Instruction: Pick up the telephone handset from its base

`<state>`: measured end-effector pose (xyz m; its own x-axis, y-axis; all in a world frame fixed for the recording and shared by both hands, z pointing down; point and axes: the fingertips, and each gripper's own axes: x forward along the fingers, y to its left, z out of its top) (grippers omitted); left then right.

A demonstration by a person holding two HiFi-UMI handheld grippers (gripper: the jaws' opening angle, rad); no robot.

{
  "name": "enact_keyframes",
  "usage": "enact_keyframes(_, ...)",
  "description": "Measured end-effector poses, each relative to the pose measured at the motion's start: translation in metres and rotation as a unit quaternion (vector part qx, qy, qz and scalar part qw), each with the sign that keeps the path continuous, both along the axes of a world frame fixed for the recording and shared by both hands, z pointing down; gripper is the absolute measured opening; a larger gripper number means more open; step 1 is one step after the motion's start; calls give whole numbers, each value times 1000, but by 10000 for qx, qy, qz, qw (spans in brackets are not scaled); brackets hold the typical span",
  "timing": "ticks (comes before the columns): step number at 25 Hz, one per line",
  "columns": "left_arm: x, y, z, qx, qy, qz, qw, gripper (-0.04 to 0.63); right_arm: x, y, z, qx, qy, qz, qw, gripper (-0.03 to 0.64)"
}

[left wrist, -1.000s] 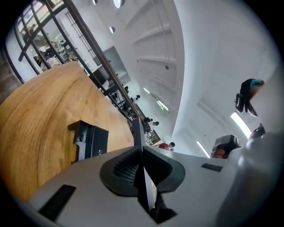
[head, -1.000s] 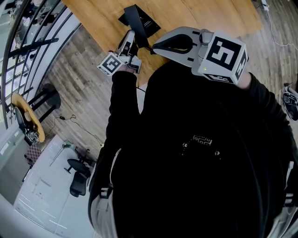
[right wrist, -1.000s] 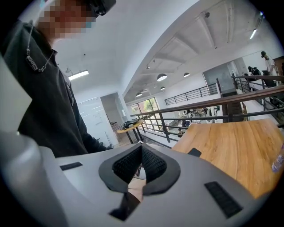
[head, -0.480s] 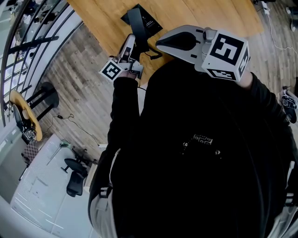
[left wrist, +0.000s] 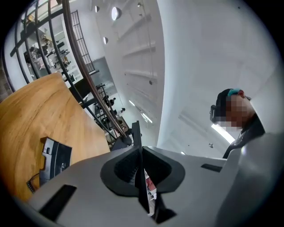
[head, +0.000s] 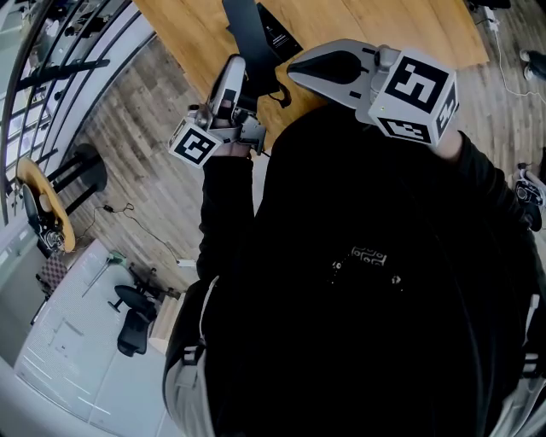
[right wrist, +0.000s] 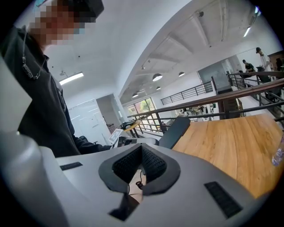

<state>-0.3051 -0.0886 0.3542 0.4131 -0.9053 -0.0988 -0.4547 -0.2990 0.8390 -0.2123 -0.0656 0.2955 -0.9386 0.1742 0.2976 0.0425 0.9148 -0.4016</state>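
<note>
Handset (head: 247, 41), black and slim, clamped edge-on between the closed jaws of the left gripper (head: 236, 70). It sticks out past the jaw tips, clear of its base (head: 276, 36). The base lies on the wooden table (head: 367, 21), beyond and below that gripper; in the left gripper view it sits low and to the left of the jaws. The left forearm reaches forward with the gripper roughly level. The right gripper (head: 295, 73) is just right of the handset, tipped slightly down, jaws pressed together on nothing
</note>
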Motion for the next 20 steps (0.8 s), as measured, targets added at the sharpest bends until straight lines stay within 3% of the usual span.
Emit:
enact_keyframes(4,7,5,-26,245,127,23,9996,31,-5,3,-1,-46,-45,7,10000,15)
enact_keyframes(7,3,9,-28,294,222,-63,9993,31,-7,2,5,197,61,57,9998,15)
enact_keyframes(10,3,9,-28,295,299,-115,9991,30,-10,0,8,405,216,39,9989,15)
enact_keyframes(20,0,13,-21,245,395,-240,9986,30,-14,-2,10,441,252,-27,9987,15)
